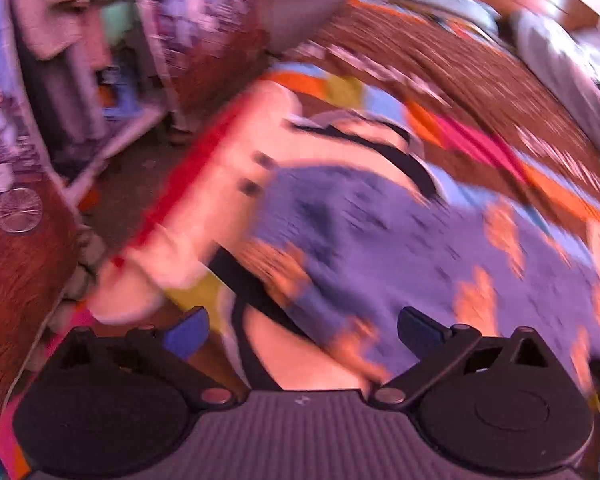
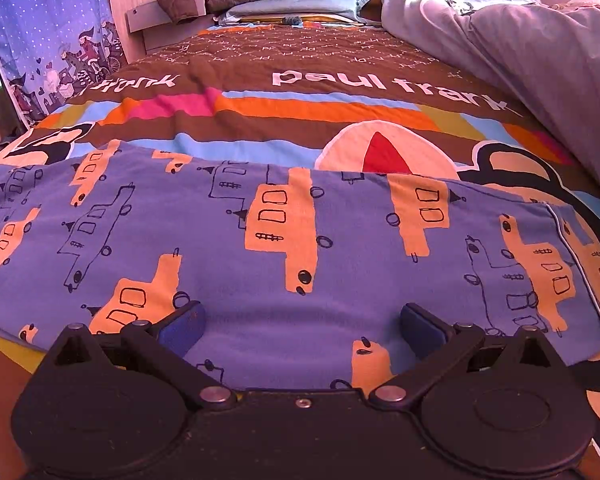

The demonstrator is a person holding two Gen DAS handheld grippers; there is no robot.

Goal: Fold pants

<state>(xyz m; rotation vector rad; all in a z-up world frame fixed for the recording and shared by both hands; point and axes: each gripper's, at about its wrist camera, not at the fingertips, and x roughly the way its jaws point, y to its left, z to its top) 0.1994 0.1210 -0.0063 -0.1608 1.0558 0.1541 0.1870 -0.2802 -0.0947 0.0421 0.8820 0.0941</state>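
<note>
- While the pants (image 2: 260, 240) lie flat across the bed (image 2: 300, 64), the right gripper (image 2: 300, 328) stands wide open, holding nothing.
- Left gripper (image 1: 300, 332): wide open, empty, above the pants; view blurred.

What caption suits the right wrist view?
Open right gripper over blue car-print pants spread on a striped bedspread.

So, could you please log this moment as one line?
task: fold pants | pants: flat on bedspread | left gripper: open, empty | right gripper: open, over pants
</note>
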